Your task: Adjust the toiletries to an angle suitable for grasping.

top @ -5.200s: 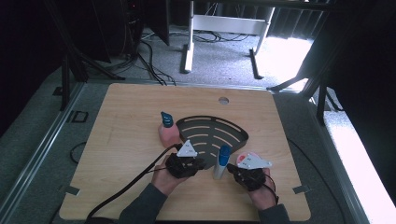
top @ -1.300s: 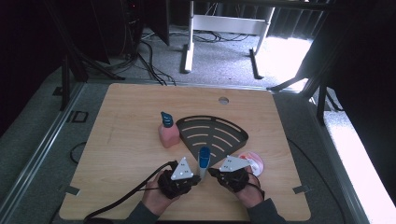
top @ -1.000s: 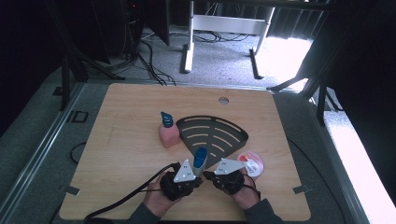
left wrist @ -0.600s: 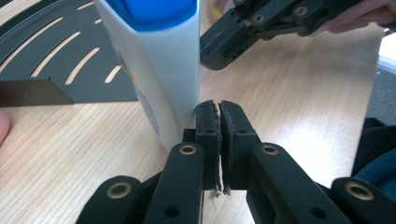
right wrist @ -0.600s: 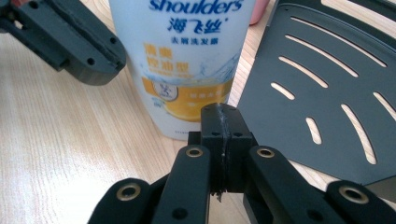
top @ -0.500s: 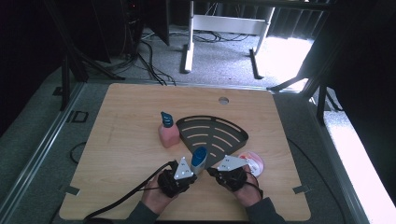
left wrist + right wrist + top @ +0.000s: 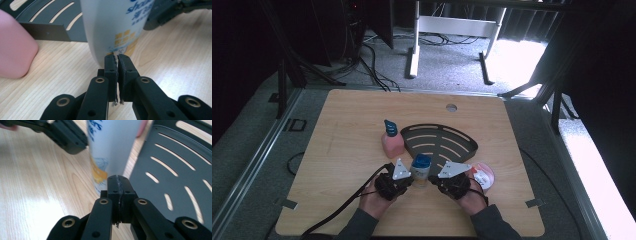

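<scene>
A white shampoo bottle (image 7: 421,171) with a blue cap stands on the table just in front of the dark rack, between my two grippers. My left gripper (image 7: 412,179) is shut with nothing between its jaws, and its tips touch the bottle's lower side (image 7: 112,27). My right gripper (image 7: 432,180) is also shut and empty. Its tips meet the bottle (image 7: 112,147) from the opposite side. Each gripper view shows the other gripper behind the bottle: the right gripper (image 7: 170,10) and the left gripper (image 7: 65,135).
A dark grey fan-shaped slotted rack (image 7: 439,142) lies behind the bottle. A pink bottle (image 7: 392,142) with a blue top stands at its left corner. A round pink and white object (image 7: 484,175) lies beside my right hand. Bare wood extends to the left and far side.
My left gripper has slid right and a little down against the bottle. The bottle has shifted slightly left and now stands pinched between both shut grippers. The right gripper has hardly moved.
</scene>
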Action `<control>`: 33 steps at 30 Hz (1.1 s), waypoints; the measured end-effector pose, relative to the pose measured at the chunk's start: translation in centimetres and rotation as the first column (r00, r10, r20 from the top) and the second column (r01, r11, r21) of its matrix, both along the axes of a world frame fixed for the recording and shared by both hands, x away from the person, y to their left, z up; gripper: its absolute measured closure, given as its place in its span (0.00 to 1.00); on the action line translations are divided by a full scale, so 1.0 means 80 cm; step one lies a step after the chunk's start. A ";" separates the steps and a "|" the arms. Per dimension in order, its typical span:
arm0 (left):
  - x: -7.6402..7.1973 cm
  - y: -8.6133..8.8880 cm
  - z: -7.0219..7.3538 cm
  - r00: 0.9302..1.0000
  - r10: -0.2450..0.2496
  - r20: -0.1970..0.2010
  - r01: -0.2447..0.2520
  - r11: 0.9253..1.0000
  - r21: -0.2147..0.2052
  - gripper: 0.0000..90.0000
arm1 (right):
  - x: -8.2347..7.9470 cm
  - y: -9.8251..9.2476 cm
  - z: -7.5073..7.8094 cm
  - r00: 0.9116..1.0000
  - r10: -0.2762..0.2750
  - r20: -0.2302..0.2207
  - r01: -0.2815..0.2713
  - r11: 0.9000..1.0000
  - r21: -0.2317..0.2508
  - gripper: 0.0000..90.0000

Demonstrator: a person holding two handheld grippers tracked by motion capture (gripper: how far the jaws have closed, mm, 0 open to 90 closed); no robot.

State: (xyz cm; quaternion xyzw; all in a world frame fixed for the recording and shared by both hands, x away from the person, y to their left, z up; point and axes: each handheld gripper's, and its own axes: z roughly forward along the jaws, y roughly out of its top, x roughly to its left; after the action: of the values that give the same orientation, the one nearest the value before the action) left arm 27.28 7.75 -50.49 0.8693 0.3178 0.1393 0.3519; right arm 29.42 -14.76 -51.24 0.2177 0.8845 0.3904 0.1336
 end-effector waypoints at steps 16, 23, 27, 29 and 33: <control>0.002 -0.014 -0.009 0.997 -0.082 0.010 0.082 0.996 -0.034 0.95 | 0.009 0.027 0.000 1.000 0.023 0.012 -0.022 1.000 -0.009 0.99; 0.013 -0.022 -0.016 0.994 -0.100 0.034 0.102 0.994 -0.048 0.96 | 0.007 -0.016 0.020 0.997 -0.056 0.045 0.055 0.998 0.014 0.99; 0.020 -0.021 -0.018 0.996 -0.075 0.040 0.077 0.996 -0.041 0.95 | 0.007 -0.044 0.036 0.991 -0.110 0.075 0.107 0.993 0.045 0.99; 0.025 -0.020 -0.019 0.998 -0.055 0.044 0.056 0.997 -0.043 0.95 | 0.007 -0.058 0.041 0.987 -0.135 0.083 0.130 0.989 0.066 0.98; 0.031 -0.020 -0.018 0.998 -0.034 0.043 0.037 0.997 -0.060 0.95 | 0.009 -0.082 0.046 0.979 -0.183 0.091 0.175 0.980 0.094 0.97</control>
State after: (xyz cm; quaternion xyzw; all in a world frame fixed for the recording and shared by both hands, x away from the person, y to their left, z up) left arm 29.77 6.11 -51.90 0.8606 0.2990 0.1413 0.3874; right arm 30.17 -21.32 -47.52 0.2823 0.8361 0.4246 0.2024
